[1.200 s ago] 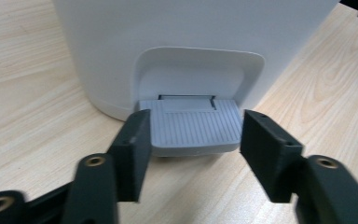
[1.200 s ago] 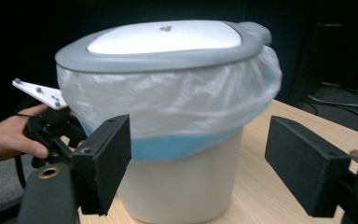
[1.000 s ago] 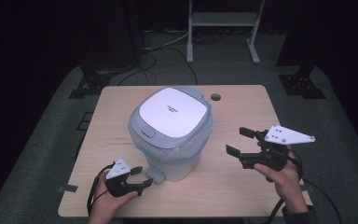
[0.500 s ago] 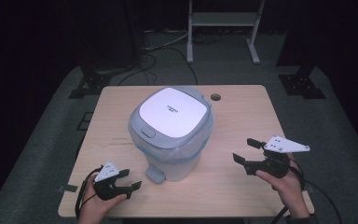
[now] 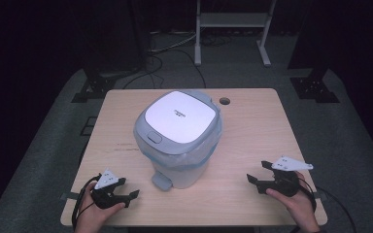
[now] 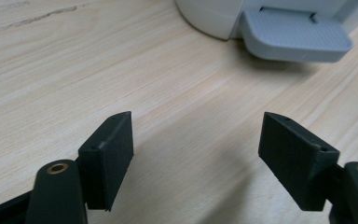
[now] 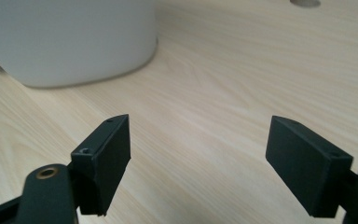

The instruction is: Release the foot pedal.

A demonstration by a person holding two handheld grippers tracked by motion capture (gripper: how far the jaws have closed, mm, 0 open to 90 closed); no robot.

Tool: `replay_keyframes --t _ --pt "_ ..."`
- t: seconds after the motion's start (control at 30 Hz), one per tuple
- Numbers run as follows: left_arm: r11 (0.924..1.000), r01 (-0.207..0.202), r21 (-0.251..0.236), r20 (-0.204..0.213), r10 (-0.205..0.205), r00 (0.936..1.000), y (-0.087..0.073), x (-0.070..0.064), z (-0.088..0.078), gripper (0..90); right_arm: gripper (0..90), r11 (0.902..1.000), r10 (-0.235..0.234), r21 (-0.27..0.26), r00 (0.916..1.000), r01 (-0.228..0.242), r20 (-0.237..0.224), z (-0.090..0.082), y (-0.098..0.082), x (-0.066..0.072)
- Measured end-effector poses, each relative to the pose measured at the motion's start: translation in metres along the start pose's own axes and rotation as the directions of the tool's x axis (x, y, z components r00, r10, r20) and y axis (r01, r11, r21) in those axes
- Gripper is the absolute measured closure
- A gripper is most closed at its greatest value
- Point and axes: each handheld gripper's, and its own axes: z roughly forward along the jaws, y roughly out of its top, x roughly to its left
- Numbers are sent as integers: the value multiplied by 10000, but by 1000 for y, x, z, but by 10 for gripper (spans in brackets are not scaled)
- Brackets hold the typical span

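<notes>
Pedal bin [image 5: 178, 138] mid-frame on the tabletop [image 5: 252, 131], left hand-held gripper [image 5: 128, 196] lower left, just widened, gaping and empty, right hand-held gripper [image 5: 257, 174] lower right, wide, empty.

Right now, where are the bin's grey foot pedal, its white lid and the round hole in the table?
Grey plastic foot pedal [image 6: 294, 41], left gripper view, ribbed top.
White square lid [image 5: 178, 116], high view, centre.
Round table hole [image 5: 224, 101], high view, its opening.
</notes>
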Motion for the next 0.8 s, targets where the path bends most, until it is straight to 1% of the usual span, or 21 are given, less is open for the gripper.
replay_keyframes --t 0.07,0.17,0.27,0.3,0.4,0.47,0.53,0.57,0.7,0.8 --pt "10000 -40 -13 -2 40 10000 -1 1 1 232 209 9998 111 161 9999 -111 38 2 -5 -1" --pt "10000 -22 -10 -12 22 10000 0 1 1 221 209 9986 -36 524 9998 26 184 7 -12 -2" --pt "9999 -110 32 -25 110 9999 0 1 2 200 209 9962 -191 854 9995 168 266 12 -19 -3" --pt "9999 -159 66 -53 159 9999 0 1 2 197 208 9953 -165 964 9994 135 298 13 -21 -3" --pt "9996 -259 110 -121 261 9996 1 0 3 191 204 9922 -127 1238 9998 108 143 18 -25 -3" --pt "9996 -274 120 -201 277 9994 1 -1 4 190 198 9890 -320 1445 9994 304 90 21 -27 -3" --pt "9992 -370 178 -271 375 9989 2 -1 4 183 185 9838 -545 1715 9985 523 81 25 -29 -1" --pt "9991 -388 185 -310 394 9987 2 -2 4 182 185 9849 -506 1656 9987 502 -21 26 -29 -1" --pt "9986 -468 227 -439 478 9979 2 -3 5 182 172 9858 -523 1590 9986 531 -95 28 -30 0" --pt "9976 -628 308 -572 645 9963 3 -4 6 180 169 9866 -522 1540 9986 530 -90 28 -30 0"
